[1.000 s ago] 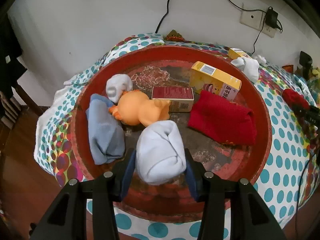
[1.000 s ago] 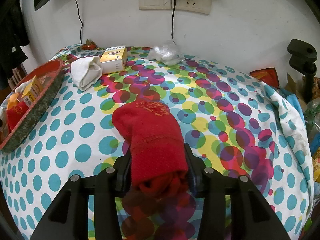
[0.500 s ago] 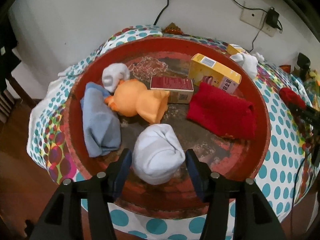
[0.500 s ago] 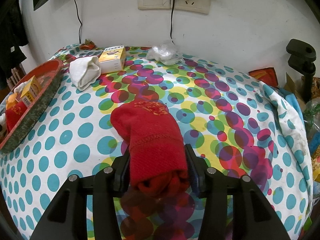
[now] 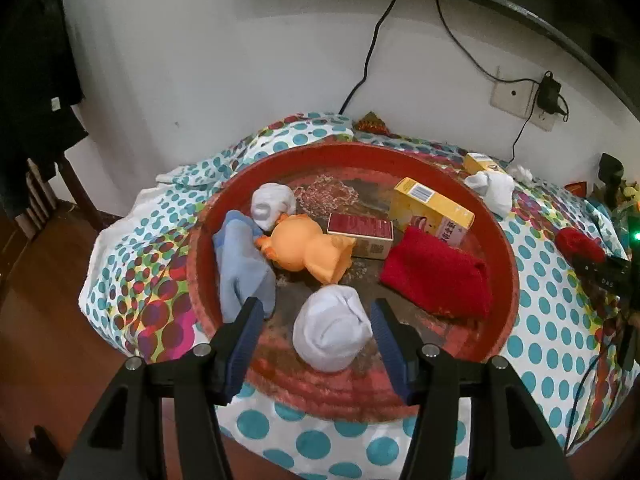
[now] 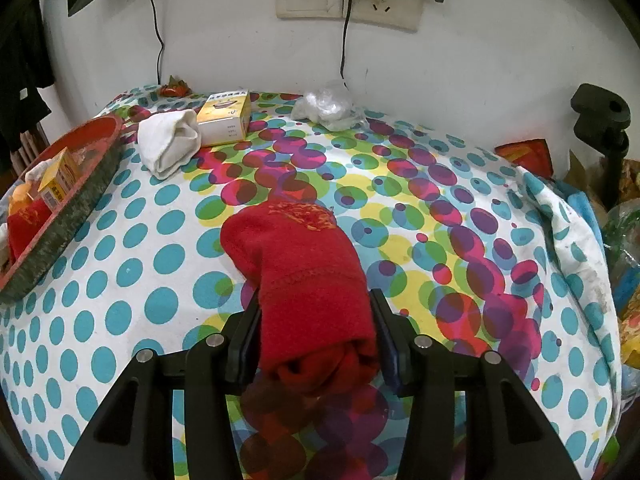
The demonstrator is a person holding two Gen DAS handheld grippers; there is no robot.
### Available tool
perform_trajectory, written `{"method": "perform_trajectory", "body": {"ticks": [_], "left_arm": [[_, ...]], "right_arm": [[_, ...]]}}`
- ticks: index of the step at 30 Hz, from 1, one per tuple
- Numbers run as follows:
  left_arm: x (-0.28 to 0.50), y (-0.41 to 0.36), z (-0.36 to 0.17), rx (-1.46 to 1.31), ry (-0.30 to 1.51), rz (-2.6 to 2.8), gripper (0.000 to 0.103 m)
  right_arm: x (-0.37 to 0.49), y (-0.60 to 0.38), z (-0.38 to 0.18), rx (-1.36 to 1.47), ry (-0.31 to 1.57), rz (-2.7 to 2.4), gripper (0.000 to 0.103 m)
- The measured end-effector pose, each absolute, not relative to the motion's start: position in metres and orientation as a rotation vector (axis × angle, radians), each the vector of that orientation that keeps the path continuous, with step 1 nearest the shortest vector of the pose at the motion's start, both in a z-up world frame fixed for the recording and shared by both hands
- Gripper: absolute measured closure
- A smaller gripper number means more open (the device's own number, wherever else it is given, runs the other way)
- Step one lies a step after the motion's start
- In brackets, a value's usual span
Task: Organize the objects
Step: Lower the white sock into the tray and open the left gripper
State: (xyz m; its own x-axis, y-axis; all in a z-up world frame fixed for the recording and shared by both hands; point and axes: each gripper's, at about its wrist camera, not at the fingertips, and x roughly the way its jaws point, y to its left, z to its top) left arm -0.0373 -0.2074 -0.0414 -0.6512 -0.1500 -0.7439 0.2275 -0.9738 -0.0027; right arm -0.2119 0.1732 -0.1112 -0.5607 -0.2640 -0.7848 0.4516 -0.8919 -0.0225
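Note:
In the left wrist view my left gripper is open above the near side of a round red tray. A rolled white sock lies in the tray between the fingers, apart from both. The tray also holds a blue sock, an orange toy duck, a small white sock, a red box, a yellow box and a red sock. In the right wrist view my right gripper is shut on a rolled red sock on the dotted tablecloth.
In the right wrist view a white sock, a yellow box and a crumpled plastic bag lie near the wall. The red tray's rim is at the left. A black stand is at the right edge. Cables hang from wall sockets.
My left gripper opened, let go of the rolled white sock in the tray and pulled back and up. My right gripper stays shut on the red sock, barely moved.

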Motion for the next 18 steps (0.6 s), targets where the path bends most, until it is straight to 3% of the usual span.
{"method": "perform_trajectory", "body": {"ticks": [5, 12, 18], "left_arm": [[-0.016, -0.2, -0.049, 1.196, 0.14, -2.704, 0.046], [-0.002, -0.189, -0.052, 1.14, -0.066, -2.658, 0.046], [0.004, -0.196, -0.047, 1.105, -0.127, -2.624, 0.046]], "right_arm": [[-0.213, 0.174, -0.111, 1.179, 0.308, -2.443, 0.058], [-0.214, 0.174, -0.11, 1.177, 0.316, -2.446, 0.058], [-0.208, 0.167, -0.109, 1.157, 0.401, -2.483, 0.058]]}}
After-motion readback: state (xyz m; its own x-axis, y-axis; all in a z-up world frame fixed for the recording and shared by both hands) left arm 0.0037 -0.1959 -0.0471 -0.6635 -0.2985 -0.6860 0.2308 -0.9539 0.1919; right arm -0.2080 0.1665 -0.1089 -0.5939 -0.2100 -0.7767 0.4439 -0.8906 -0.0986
